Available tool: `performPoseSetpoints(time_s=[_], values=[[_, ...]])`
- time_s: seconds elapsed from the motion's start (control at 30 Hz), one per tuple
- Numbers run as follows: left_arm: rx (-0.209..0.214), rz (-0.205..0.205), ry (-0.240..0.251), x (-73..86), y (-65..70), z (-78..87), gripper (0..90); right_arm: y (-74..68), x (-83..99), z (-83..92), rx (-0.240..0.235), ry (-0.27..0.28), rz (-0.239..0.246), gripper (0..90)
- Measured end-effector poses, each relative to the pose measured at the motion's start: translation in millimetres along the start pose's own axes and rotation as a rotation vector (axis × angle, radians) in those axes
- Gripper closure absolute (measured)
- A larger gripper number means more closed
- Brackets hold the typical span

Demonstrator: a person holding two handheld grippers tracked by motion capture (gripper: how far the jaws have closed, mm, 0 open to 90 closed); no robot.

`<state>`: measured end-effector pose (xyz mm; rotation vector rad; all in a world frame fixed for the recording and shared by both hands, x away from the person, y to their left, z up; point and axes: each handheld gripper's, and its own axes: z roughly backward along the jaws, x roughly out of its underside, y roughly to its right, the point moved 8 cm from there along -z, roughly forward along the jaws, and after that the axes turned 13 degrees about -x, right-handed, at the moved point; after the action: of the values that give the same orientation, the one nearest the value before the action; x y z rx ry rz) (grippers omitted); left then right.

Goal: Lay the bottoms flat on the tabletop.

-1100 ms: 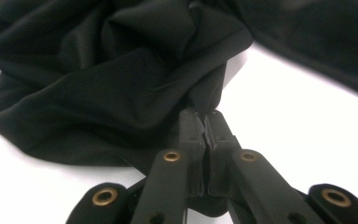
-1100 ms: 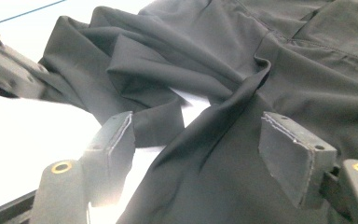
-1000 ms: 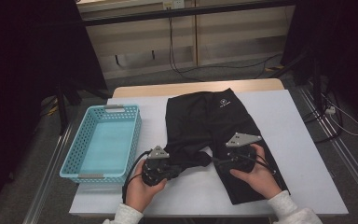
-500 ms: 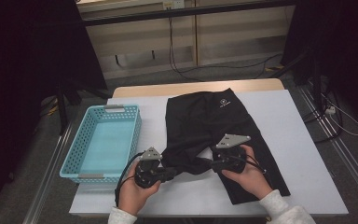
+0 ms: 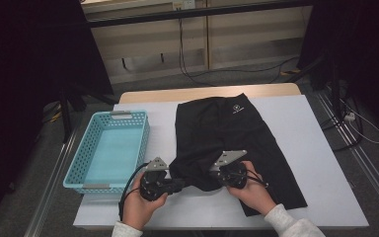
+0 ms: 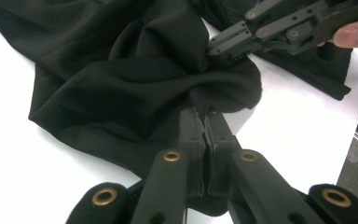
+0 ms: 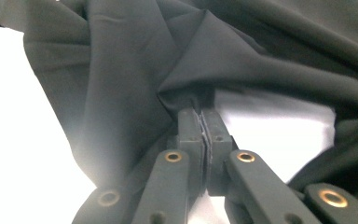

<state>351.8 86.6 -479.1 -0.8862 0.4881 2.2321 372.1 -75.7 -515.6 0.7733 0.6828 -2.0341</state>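
Observation:
A pair of black shorts (image 5: 227,128) lies on the white table, waistband at the far side, its left leg bunched up near the front. My left gripper (image 5: 180,183) is shut on the hem of that bunched leg (image 6: 121,84), its tips (image 6: 204,114) pinching the cloth. My right gripper (image 5: 212,177) comes in from the right beside it and shows across the fold in the left gripper view (image 6: 214,46). Its jaws have just been closing and now pinch a fold of the black fabric (image 7: 121,70) at their tips (image 7: 201,112).
A light blue plastic basket (image 5: 79,163) stands at the table's left edge, close to my left hand. The white table top (image 5: 316,148) is bare to the right of the shorts. Cables lie on the floor beyond the table.
The right gripper has moved left toward the left one and closed on the cloth. The left leg of the shorts has bunched up further between the two grippers.

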Motion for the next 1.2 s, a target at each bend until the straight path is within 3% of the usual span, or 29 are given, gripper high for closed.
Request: performPoseSetpoints(time_s=[0.17,0.27,0.33,0.37,0.47,0.67,0.83,0.93,1.0,1.07,1.2], values=[[0.022,0.003,0.005,-3.0,2.7,0.8,87.4,-6.9,10.2,16.7,-0.029,0.02,-0.032,89.1],[0.026,-0.011,-0.01,-1.8,5.2,-2.2,87.4,-6.1,16.7,28.8,-0.016,0.021,-0.053,87.4],[0.028,-0.012,-0.014,-1.6,6.5,-4.4,87.4,-3.3,17.0,35.3,0.031,0.031,-0.027,80.4],[0.03,-0.012,-0.015,-1.9,6.9,-4.9,87.4,-3.4,15.7,36.6,0.029,0.045,-0.032,79.0],[0.034,-0.011,-0.016,-2.8,6.5,-4.8,87.4,-4.9,9.7,36.9,0.038,0.059,-0.023,72.0],[0.034,-0.007,-0.023,0.6,5.4,-4.4,87.4,-8.7,-3.6,21.6,0.046,0.067,0.016,61.2],[0.03,-0.004,-0.03,4.4,5.5,-2.9,87.4,-4.1,-10.4,3.0,0.062,0.052,0.014,63.8],[0.029,-0.002,-0.034,5.9,5.7,-2.0,87.4,2.3,-7.8,-2.0,0.078,0.031,0.004,73.8],[0.029,-0.001,-0.034,6.3,5.9,-2.8,87.4,5.0,-5.8,-2.5,0.059,0.028,-0.028,80.7],[0.027,0.001,-0.037,6.4,5.9,-3.6,87.4,6.6,-5.6,-1.2,0.057,0.03,-0.025,87.0],[0.026,0.009,-0.023,2.9,3.8,-1.6,87.4,8.9,-5.4,8.2,0.041,0.038,-0.022,89.1]])
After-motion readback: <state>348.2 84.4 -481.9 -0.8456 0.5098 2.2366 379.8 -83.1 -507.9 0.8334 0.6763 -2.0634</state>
